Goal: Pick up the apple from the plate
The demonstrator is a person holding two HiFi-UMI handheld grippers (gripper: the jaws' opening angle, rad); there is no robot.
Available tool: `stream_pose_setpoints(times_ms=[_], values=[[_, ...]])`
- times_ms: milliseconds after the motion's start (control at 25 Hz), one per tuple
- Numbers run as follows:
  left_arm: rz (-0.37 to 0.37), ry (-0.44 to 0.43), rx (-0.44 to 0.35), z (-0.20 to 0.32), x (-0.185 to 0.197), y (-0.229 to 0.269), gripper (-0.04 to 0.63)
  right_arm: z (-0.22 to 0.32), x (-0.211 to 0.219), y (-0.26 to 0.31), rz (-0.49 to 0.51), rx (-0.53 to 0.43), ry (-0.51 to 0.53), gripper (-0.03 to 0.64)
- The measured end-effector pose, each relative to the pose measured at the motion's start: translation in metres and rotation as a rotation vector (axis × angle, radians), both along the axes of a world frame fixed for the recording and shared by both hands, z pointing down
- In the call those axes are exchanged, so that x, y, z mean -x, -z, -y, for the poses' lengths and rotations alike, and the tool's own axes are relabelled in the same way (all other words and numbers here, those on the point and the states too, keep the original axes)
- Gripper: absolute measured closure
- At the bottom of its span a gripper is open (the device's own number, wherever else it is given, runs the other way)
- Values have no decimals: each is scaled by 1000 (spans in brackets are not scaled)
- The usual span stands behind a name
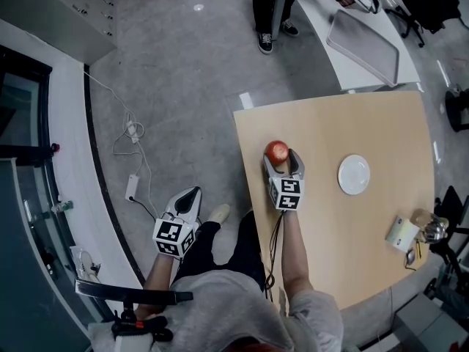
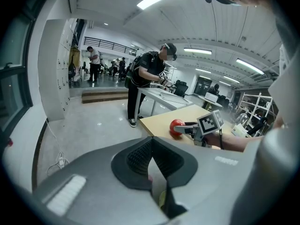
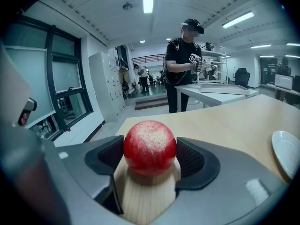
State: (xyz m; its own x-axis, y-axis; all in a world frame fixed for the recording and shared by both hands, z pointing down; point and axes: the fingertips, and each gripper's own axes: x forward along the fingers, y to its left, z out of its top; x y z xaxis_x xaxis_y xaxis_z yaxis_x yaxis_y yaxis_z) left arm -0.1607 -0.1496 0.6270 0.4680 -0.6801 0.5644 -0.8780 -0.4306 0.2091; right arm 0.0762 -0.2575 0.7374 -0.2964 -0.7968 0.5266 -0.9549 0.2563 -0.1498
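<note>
The right gripper (image 1: 281, 160) is closed on the apple (image 3: 149, 146): the right gripper view shows a dark pad against each side of the fruit, the jaws held apart only by the apple's width. The apple is not on the plate (image 1: 354, 174). It sits over the bare wooden table (image 1: 344, 248) near the table's left edge, well apart from the plate, which lies empty to the right. The views do not show whether the apple rests on the wood or is just clear of it. On this evidence the pick-up step appears essentially done, with the fruit secured and removed from the plate. The next move probably calls for keeping steady jaw pressure and raising or carrying the apple level so the round body does not roll out of the pads. The left gripper (image 1: 187, 200) hangs off the table at the person's left side, jaws together and holding nothing. A small white object (image 1: 401, 233) lies near the table's right corner, well apart from the work. A cable (image 1: 132, 152) runs across the floor, and a person (image 3: 180, 74) stands at a white table beyond. Nothing obstructs the path above the apple.
</note>
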Motion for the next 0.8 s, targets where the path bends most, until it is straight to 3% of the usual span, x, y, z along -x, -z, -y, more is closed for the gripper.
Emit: stream_pose_setpoints(times_ms=[800], values=[[-13,-34,-38,8,-2,14,575,-6,-7,17,6,-33,-48,252]])
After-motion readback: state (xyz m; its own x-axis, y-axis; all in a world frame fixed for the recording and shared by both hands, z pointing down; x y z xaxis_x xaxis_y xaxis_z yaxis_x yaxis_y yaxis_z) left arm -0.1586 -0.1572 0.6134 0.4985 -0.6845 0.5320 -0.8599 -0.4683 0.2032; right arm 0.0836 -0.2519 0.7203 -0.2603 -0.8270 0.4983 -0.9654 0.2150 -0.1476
